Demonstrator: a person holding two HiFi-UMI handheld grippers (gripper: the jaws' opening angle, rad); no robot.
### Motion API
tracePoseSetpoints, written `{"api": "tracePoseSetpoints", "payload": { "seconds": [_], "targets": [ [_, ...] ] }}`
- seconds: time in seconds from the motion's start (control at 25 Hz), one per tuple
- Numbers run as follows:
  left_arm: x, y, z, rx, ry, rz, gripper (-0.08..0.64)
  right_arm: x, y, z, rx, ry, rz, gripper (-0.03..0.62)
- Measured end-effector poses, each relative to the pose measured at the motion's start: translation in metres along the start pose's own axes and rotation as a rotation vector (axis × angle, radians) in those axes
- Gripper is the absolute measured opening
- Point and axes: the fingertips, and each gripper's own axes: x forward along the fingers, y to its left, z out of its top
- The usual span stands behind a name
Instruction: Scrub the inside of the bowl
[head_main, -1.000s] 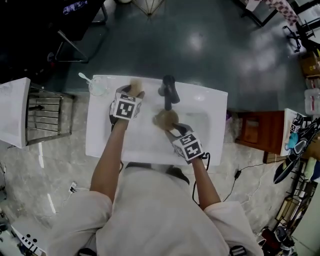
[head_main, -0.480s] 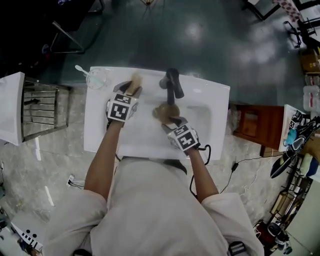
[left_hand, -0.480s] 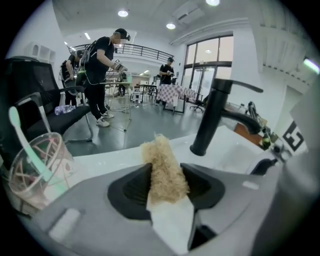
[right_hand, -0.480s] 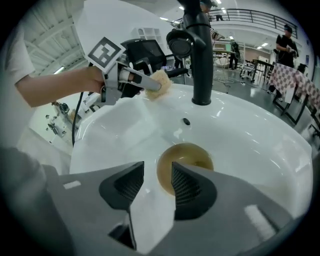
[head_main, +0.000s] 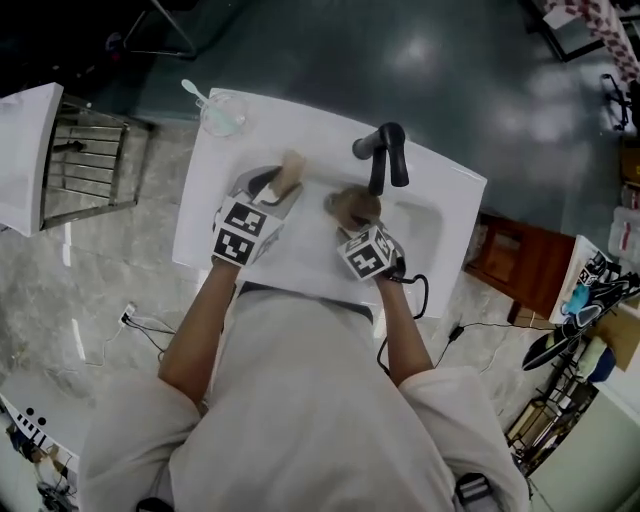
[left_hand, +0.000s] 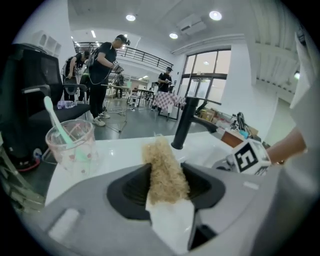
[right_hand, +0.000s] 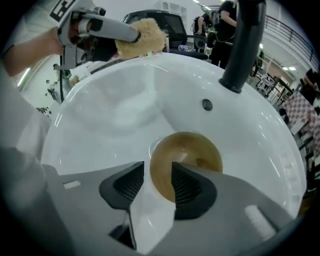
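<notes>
Now grips 1 bowl (head_main: 352, 207) by rim w/ R gripper (right_hand: 157, 172), in sink (head_main: 205, 225) just in front of tap (head_main: 386, 155), sink walls well apart. Pinches 1 sponge (left_hand: 160, 157) in L gripper (left_hand: 165, 176), left of tap, jaws just eased wider. 1 cup (head_main: 222, 116) far left.

The right gripper (right_hand: 158, 170) has tipped steeper, lowering the bowl (right_hand: 187, 152) in the sink (right_hand: 125, 100). The left gripper (left_hand: 165, 172) has drawn the sponge (left_hand: 159, 152) back from the worktop's (left_hand: 120, 152) rear edge. Its fingers (left_hand: 135, 187) have just opened slightly around the sponge.
</notes>
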Motion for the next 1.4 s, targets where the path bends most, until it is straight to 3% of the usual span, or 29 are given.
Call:
{"api": "tracePoseSetpoints", "payload": {
  "seconds": [0.12,0.36,0.56,0.8,0.92,1.16,1.4],
  "targets": [
    [-0.015,-0.006,-0.008,-0.025,-0.002,-0.014,0.182,0.011,0.003,-0.006,-0.096,0.058,-0.002,0.178],
    [-0.036,-0.011,-0.018,-0.004,0.001,-0.017,0.184,0.029,0.006,-0.024,-0.283,0.182,-0.018,0.167],
    [-0.049,-0.004,-0.025,-0.022,-0.006,0.031,0.184,0.035,0.004,-0.025,-0.322,0.200,-0.055,0.057],
    [-0.062,-0.015,-0.027,-0.024,-0.015,0.086,0.184,0.025,0.005,-0.022,-0.330,0.149,-0.066,0.030],
    [-0.071,-0.039,-0.020,-0.040,-0.083,0.080,0.187,0.009,0.007,-0.020,-0.336,0.100,-0.078,0.017],
    [-0.078,-0.116,-0.008,-0.055,-0.163,0.033,0.187,-0.050,0.011,-0.029,-0.213,-0.082,-0.053,0.017],
    [-0.077,-0.211,0.016,0.018,-0.209,-0.101,0.189,-0.136,0.014,-0.030,0.017,-0.348,0.104,0.015]
  ]
}}
